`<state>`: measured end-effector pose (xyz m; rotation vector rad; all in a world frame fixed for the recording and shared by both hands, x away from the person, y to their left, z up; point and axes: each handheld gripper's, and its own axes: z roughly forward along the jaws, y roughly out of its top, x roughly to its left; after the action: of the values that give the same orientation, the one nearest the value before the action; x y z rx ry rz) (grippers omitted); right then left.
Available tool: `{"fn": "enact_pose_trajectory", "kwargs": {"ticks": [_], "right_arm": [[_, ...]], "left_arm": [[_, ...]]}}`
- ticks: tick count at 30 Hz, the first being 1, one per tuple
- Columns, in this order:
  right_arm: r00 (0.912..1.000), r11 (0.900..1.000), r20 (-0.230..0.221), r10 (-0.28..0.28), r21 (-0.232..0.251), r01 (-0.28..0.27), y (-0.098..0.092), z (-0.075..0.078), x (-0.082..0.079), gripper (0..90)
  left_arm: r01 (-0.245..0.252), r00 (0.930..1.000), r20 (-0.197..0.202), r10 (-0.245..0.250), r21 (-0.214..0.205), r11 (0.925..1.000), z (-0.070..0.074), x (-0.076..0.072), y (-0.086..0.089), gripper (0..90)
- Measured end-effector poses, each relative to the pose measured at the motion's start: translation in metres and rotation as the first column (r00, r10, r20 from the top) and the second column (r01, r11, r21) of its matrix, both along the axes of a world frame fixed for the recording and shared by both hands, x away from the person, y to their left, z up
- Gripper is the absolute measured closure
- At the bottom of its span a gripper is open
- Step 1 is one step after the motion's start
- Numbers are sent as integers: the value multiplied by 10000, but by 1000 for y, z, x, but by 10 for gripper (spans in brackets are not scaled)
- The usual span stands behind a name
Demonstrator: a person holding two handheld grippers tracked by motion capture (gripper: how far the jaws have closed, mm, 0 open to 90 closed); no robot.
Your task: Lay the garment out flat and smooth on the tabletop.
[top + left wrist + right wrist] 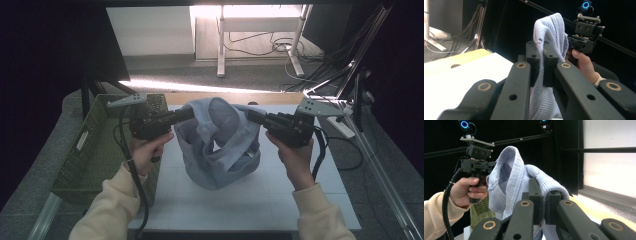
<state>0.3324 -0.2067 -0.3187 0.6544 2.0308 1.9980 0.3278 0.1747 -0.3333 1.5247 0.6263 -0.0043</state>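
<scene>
A light blue knitted garment (220, 145) hangs above the white table (250, 205), its lower folds resting on the surface. My left gripper (189, 114) is shut on the garment's left upper edge, and in the left gripper view the cloth (549, 32) is pinched between the black jaws of the left gripper (541, 57). My right gripper (251, 116) is shut on the right upper edge; in the right gripper view the garment (511, 175) drapes over the closed jaws of that gripper (544, 192). Both grippers hold the garment spread between them at the same height.
A green woven basket (95, 150) stands at the table's left side, beside the left hand. A wooden strip (240, 97) runs along the table's far edge. Cables and a desk frame (295, 45) lie on the floor beyond. A metal stand (360, 80) rises at the right.
</scene>
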Motion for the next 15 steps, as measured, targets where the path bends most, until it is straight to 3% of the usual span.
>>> {"fn": "enact_pose_trajectory", "kwargs": {"ticks": [4,9,12,15], "right_arm": [[10000,10000,62,-35,54,35,0,5,3,863],[10000,10000,43,45,69,-46,0,3,1,862],[9998,9998,30,197,65,-197,0,0,-10,862],[9992,9994,173,360,9,-360,0,-1,-30,862]], "left_arm": [[34,10000,79,-33,-49,10000,6,1,0,859],[93,10000,32,-93,-124,9999,3,-3,2,858],[245,9997,-47,-246,-255,9994,-1,-14,4,859],[487,9988,-11,-488,-338,9982,-2,-30,7,858]]}}
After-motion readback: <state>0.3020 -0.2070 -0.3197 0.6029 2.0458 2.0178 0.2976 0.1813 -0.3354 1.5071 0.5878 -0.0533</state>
